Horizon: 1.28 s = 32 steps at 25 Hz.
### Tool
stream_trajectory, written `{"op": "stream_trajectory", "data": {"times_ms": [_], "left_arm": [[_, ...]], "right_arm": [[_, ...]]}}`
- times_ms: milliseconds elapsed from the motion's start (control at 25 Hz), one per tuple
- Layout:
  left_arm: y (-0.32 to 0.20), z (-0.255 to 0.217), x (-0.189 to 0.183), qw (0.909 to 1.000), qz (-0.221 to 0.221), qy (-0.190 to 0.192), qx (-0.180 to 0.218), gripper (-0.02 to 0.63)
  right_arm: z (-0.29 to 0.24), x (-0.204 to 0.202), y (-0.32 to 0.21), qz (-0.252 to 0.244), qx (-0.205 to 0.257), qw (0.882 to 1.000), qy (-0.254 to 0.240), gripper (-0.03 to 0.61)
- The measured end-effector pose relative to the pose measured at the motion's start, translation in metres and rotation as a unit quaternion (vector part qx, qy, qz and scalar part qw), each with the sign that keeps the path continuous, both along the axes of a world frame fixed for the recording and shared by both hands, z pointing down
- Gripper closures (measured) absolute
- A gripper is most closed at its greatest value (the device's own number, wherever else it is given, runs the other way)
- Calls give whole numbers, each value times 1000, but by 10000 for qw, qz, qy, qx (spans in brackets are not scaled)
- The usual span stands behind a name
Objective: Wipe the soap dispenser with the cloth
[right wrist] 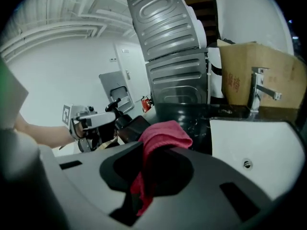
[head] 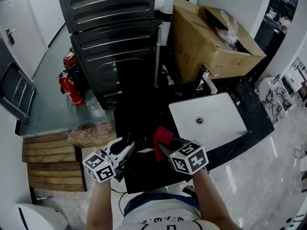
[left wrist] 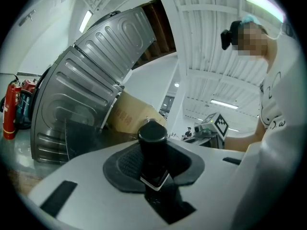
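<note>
A black soap dispenser (left wrist: 153, 153) with a rounded pump top stands upright between the pads of my left gripper (left wrist: 154, 169), which is shut on it. In the head view the left gripper (head: 126, 152) is held level over the dark counter's front. My right gripper (head: 166, 147) is shut on a red cloth (head: 162, 136), just right of the dispenser. The cloth (right wrist: 161, 140) bunches up out of the right gripper (right wrist: 154, 172). In the right gripper view, the dispenser (right wrist: 133, 127) in the left gripper (right wrist: 94, 121) is a short gap left of the cloth.
A white sink basin (head: 213, 120) with a chrome tap (head: 207, 82) sits in the black counter (head: 249, 114) on the right. A cardboard box (head: 206, 40) stands behind it. A dark ribbed metal panel (head: 115, 37) rises at the back; red fire extinguishers (head: 70, 86) stand on the left floor.
</note>
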<state>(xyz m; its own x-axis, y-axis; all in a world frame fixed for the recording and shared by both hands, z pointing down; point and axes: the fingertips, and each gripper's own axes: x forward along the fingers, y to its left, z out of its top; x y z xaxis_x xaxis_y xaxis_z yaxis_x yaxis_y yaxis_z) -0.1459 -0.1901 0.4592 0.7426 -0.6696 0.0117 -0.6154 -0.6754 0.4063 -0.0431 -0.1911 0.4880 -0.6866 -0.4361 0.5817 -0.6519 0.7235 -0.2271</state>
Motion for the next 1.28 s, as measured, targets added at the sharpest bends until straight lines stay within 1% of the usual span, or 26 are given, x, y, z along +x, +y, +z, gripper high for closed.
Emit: {"op": "stream_trajectory", "data": {"times_ms": [80, 160, 200, 280, 400, 480, 600, 760, 880, 1040, 1120, 1280], "left_arm": [[0, 0, 0, 10000, 4, 0, -30, 502], [0, 0, 0, 10000, -30, -1, -46, 502], [0, 0, -1, 10000, -47, -4, -41, 502], [1, 0, 0, 10000, -58, -37, -24, 502], [2, 0, -1, 9999, -106, -80, -48, 501], [3, 0, -1, 9998, -134, -97, -66, 500], [4, 2, -3, 9998, -174, -77, -89, 500], [5, 0, -2, 9998, -173, -107, -77, 500], [2, -3, 3, 9994, -108, -316, 11, 500], [0, -6, 13, 9977, 22, -675, 100, 501], [-2, -8, 19, 9965, 100, -814, 159, 502], [-8, -12, 35, 9931, 347, -1074, 304, 501]], "right_arm": [[-16, -3, -9, 121, 111, 9993, -345, 526], [-34, -13, -18, 95, 205, 9973, -694, 526], [-41, -20, -21, 31, 230, 9965, -806, 526], [-48, -34, -25, -133, 257, 9957, -876, 526], [-43, -50, -28, -361, 276, 9968, -655, 526], [-36, -53, -29, -430, 239, 9973, -543, 526], [-26, -45, -34, -342, 31, 9982, -500, 526], [-3, -24, -40, -86, -55, 9999, -100, 528], [7, -13, -42, 104, -127, 9999, -8, 528], [23, 6, -41, 298, -110, 9984, 462, 526], [21, 17, -41, 499, -85, 9978, 424, 526], [-2, 39, -43, 881, 16, 9960, -137, 526]]}}
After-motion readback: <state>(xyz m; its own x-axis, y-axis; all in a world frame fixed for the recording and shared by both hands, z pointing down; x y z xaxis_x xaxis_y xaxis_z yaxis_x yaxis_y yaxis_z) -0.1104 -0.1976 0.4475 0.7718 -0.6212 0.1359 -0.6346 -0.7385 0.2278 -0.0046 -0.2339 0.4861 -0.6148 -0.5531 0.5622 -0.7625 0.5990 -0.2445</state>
